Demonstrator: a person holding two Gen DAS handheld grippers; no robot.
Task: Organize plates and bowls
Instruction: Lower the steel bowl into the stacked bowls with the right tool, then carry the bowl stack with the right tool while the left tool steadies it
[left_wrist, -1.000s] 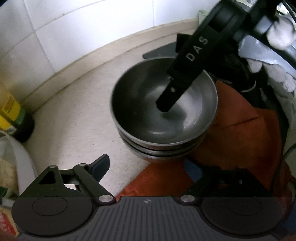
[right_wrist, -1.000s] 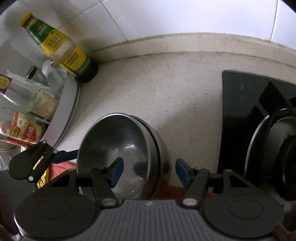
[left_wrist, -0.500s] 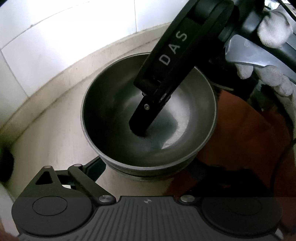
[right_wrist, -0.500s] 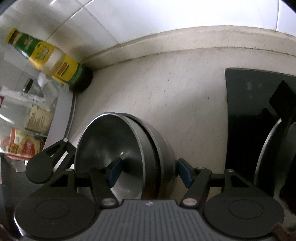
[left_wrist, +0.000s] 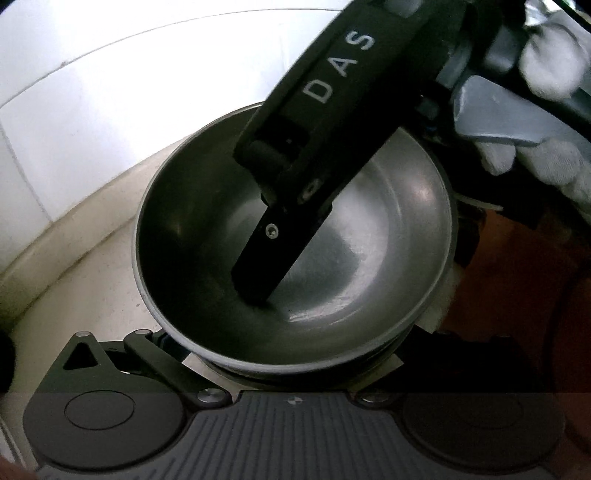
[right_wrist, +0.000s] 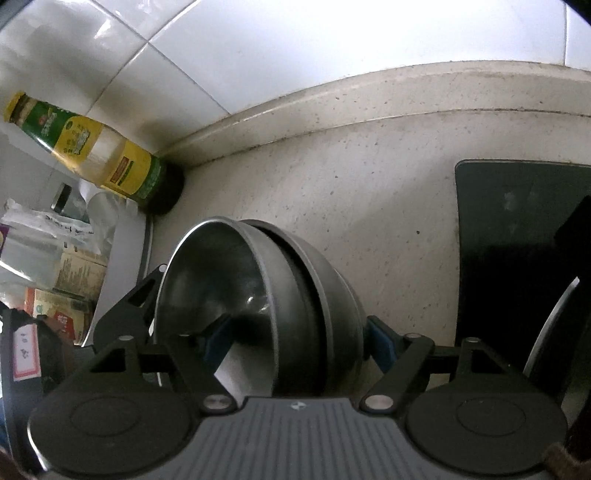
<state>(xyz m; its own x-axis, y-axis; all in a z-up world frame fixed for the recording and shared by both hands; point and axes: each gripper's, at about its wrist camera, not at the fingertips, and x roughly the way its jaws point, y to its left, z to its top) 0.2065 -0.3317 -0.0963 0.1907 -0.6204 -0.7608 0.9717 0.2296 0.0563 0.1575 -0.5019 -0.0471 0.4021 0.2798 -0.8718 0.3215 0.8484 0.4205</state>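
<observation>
A stack of nested steel bowls (left_wrist: 369, 236) fills the left wrist view, tilted toward me; it also shows in the right wrist view (right_wrist: 295, 295). My right gripper (right_wrist: 295, 343) is shut on the stack: one finger (left_wrist: 266, 254) presses inside the top bowl, the other blue pad (right_wrist: 380, 343) sits on the outer wall. My left gripper (left_wrist: 288, 354) is spread wide under the stack's near rim, with its fingertips hidden below the bowls.
A white tiled wall (right_wrist: 332, 48) and beige counter (right_wrist: 369, 184) lie behind. A yellow-labelled bottle (right_wrist: 92, 147) stands in the corner, with packets (right_wrist: 55, 258) on a tray at left. A black stove top (right_wrist: 517, 240) is at right.
The right gripper has closed on the bowl stack, tilted it and lifted it. The left gripper has moved in close under the stack's near rim.
</observation>
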